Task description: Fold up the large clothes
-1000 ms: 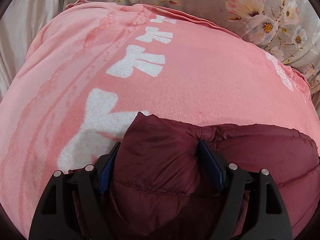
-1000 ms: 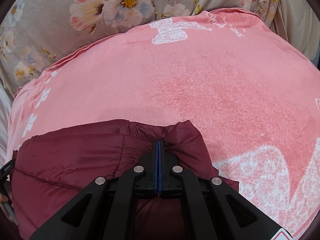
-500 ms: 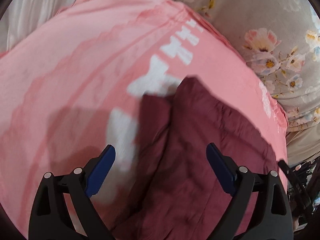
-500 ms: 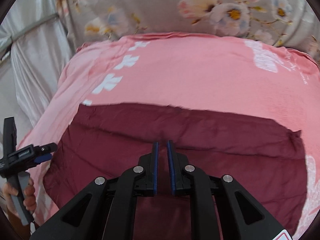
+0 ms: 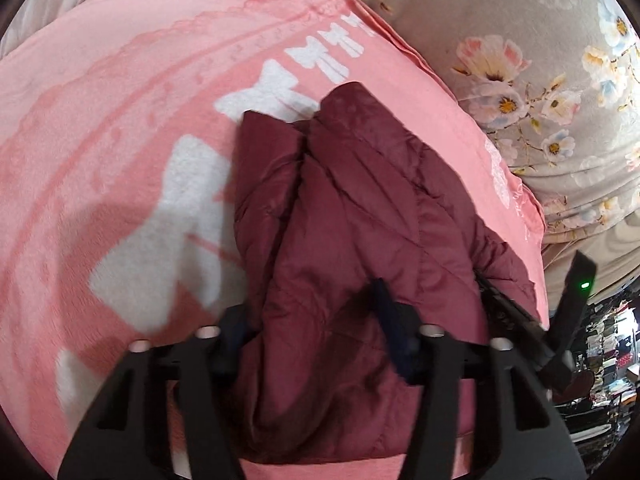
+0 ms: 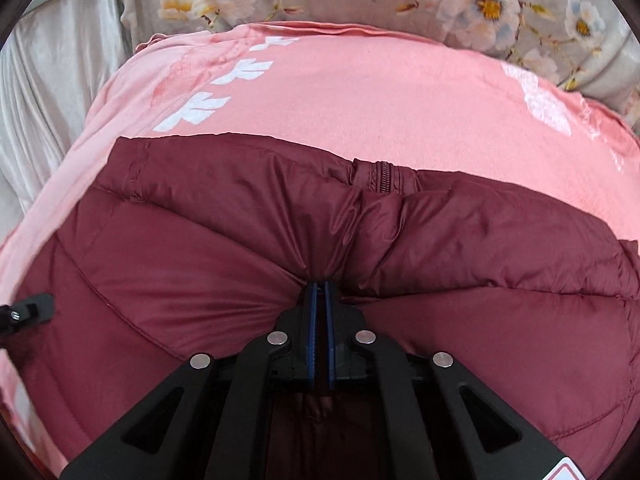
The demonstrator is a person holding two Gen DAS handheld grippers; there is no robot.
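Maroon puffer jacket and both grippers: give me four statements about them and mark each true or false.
1. The maroon puffer jacket lies on a pink blanket. True.
2. The right gripper hangs open above the jacket. False: it is shut, pinching a bunch of the jacket's fabric.
3. A zipper shows at the jacket's far edge in the right wrist view. True.
4. The left gripper has nothing between its fingers. False: a thick fold of the jacket sits between them, and the jaws have just been closing on it.
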